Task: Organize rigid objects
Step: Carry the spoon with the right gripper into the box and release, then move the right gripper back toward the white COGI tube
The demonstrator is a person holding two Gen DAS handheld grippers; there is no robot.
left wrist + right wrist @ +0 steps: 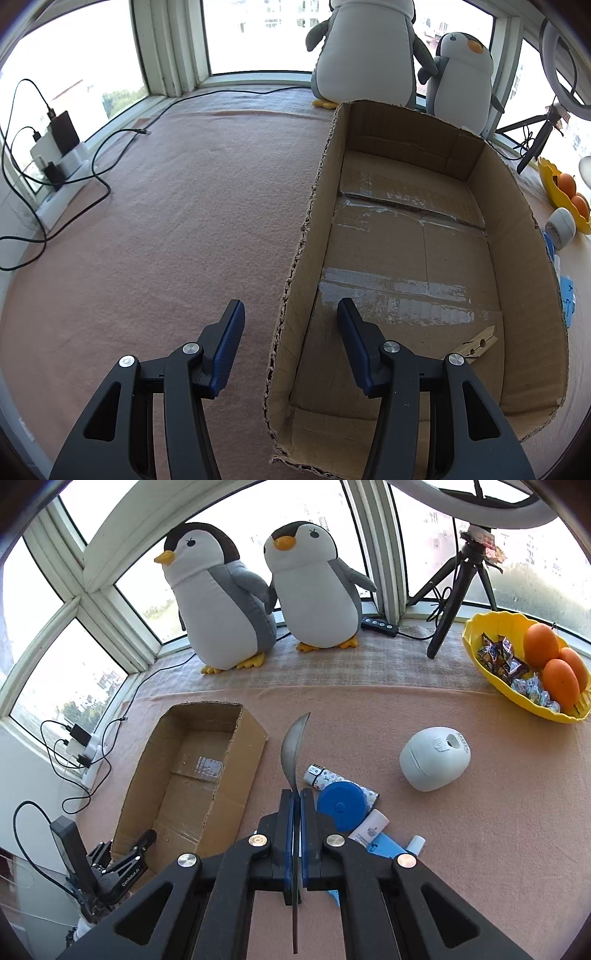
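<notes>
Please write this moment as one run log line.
right gripper: shut on spoon | left gripper: open, above cardboard box wall | box: holds clothespin

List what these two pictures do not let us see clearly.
- Clothespin, left wrist view: its near end is hidden behind the left gripper.
- Spoon handle, right wrist view: covered where the right gripper clamps it.
- Light blue item, right wrist view: mostly hidden by the gripper and the blue round case.

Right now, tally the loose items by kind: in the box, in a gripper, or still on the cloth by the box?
In cardboard box: 1, wooden clothespin
In right gripper: 1, metal spoon
On cloth: 4: blue round case, white ball-shaped object, patterned tube, white tube
Total: 6
</notes>
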